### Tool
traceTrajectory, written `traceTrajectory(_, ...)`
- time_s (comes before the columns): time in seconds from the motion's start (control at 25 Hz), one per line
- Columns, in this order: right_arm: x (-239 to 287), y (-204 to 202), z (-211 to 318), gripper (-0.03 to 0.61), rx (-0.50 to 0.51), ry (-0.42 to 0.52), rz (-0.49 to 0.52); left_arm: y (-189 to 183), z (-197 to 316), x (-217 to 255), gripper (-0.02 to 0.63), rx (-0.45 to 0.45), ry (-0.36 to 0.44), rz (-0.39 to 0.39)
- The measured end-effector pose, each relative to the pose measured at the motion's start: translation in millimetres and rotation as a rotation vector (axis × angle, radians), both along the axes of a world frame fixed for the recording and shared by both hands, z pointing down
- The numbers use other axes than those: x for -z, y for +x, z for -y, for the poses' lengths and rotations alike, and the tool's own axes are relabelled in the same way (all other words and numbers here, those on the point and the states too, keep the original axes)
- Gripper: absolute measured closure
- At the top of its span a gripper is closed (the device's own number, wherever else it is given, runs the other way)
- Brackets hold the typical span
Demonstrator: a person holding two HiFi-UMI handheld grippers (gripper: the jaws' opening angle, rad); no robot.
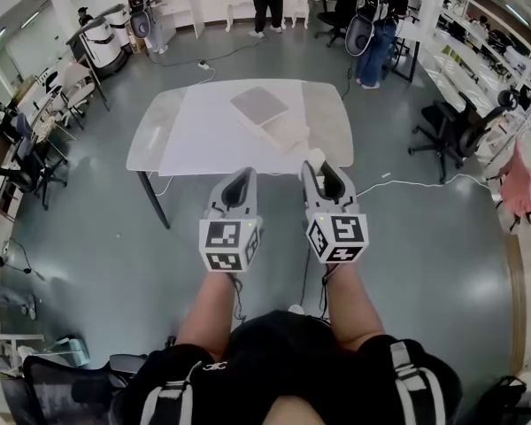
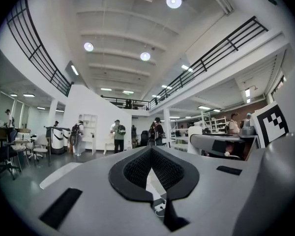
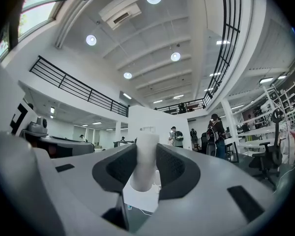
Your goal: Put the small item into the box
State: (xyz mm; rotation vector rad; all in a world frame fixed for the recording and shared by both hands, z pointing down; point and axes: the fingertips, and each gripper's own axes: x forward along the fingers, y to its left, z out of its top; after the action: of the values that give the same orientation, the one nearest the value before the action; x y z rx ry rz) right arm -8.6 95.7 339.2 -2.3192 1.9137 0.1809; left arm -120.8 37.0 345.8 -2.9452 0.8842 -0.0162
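Left gripper (image 1: 241,177): raised in front of the body, short of the table. It is probably just waiting, since one gripper is enough to carry the item. Its jaws are drawn together to a point, with nothing between them and touching nothing.
Table (image 1: 149,135): ahead of and below both grippers, well apart from them.
Box (image 1: 281,129): lies open near the middle of the table with its lid folded back on the far side, ready to take the item. Its contents are too small to make out.
Right gripper (image 1: 319,166): raised beside the left one and aimed toward the box. Its jaws stand wide, clamped on a white tube.
Small item (image 3: 146,161): the white tube, gripped on both sides by the right pads and sticking out past the tips. It is in the air near the table's near edge, not yet in the box.
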Motion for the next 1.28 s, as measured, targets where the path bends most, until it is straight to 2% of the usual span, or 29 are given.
traceTrajectory(0.68, -1.3, 89.6, 3.2, 0.457, 0.042, 0.025, -0.007, 90.2, -2.8, -2.7, 0.608, 0.035, 0.022, 0.000)
traceTrajectory(1.28, -14.4, 124.1, 51.7, 0.457, 0.045, 0.012, -0.013, 126.6, 47.4, -18.2, 0.607, 0.028, 0.000, -0.010)
